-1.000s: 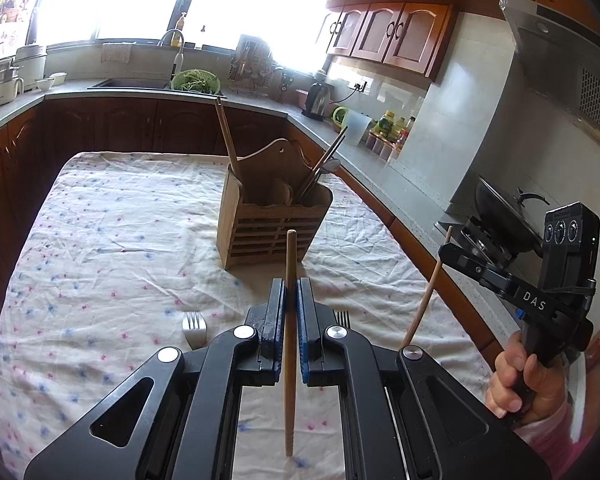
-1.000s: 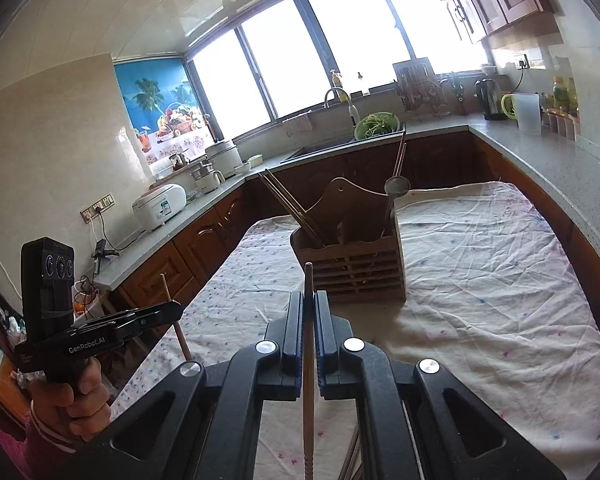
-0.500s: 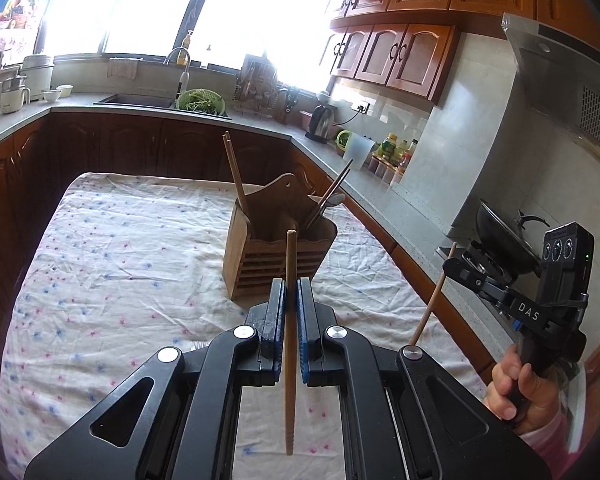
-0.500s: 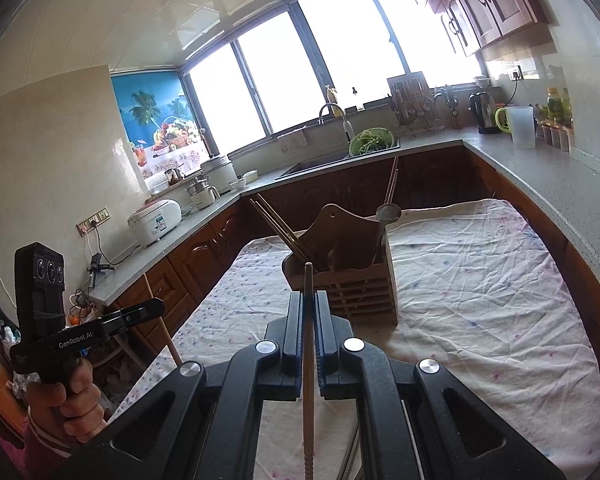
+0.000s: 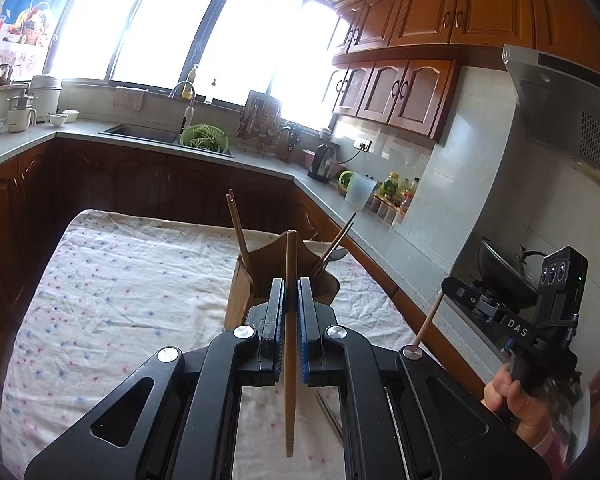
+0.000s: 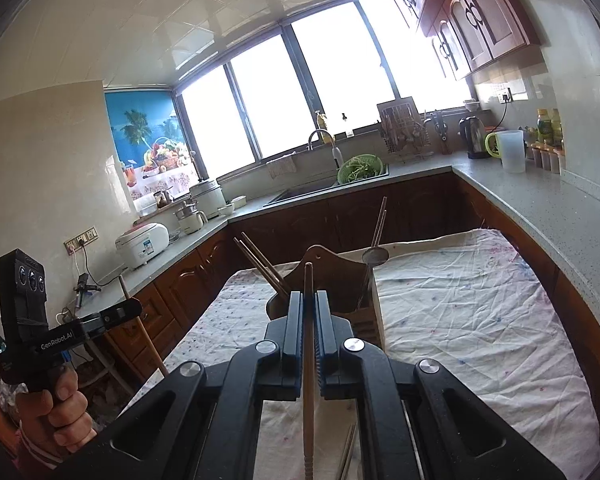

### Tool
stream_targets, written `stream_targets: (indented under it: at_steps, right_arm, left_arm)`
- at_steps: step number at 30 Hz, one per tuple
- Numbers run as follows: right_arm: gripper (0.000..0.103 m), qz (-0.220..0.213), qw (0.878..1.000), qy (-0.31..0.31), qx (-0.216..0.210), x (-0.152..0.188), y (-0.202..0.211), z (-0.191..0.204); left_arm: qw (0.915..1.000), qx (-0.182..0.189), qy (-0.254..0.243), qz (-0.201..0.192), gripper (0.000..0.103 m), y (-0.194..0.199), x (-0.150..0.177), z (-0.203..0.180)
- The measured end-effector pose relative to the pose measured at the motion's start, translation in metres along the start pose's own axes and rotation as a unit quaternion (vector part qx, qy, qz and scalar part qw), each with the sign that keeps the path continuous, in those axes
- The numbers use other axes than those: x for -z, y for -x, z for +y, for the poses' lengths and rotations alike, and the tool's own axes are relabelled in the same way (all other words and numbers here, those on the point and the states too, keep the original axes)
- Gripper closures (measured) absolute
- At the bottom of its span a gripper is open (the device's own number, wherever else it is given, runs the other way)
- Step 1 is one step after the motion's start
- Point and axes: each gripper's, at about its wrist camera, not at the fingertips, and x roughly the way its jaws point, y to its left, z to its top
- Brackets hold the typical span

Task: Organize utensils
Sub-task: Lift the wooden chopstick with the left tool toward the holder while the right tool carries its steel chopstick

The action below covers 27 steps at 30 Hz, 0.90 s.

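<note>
While both hover above the wooden utensil holder (image 5: 244,300), left gripper (image 5: 291,300) and right gripper (image 6: 309,312) each pinch one wooden chopstick (image 5: 290,360) upright between nearly closed jaws.

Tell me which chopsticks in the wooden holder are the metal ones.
The thin grey pair leaning in the wooden holder beside the spoon, on its right-hand side; the brown wooden pair leans out the opposite side.

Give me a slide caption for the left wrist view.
Left claw grips a wooden chopstick upright before the wooden utensil holder on the floral tablecloth.
</note>
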Motion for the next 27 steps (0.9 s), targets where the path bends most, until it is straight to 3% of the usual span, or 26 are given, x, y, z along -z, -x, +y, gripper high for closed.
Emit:
stream_targets:
  at_steps: [16,27]
  right_arm:
    - [0.098,-0.087,0.996,0.006,0.011,-0.069,-0.026,-0.011]
    - [0.098,-0.123,0.992,0.004,0.026,-0.092,-0.049,-0.020]
  left_arm:
    - [0.9966,-0.020,-0.009,-0.080,0.098,-0.025,-0.064,0.011]
    - [0.9910,-0.024,-0.012,-0.131,0.098,-0.054,-0.093,0.018]
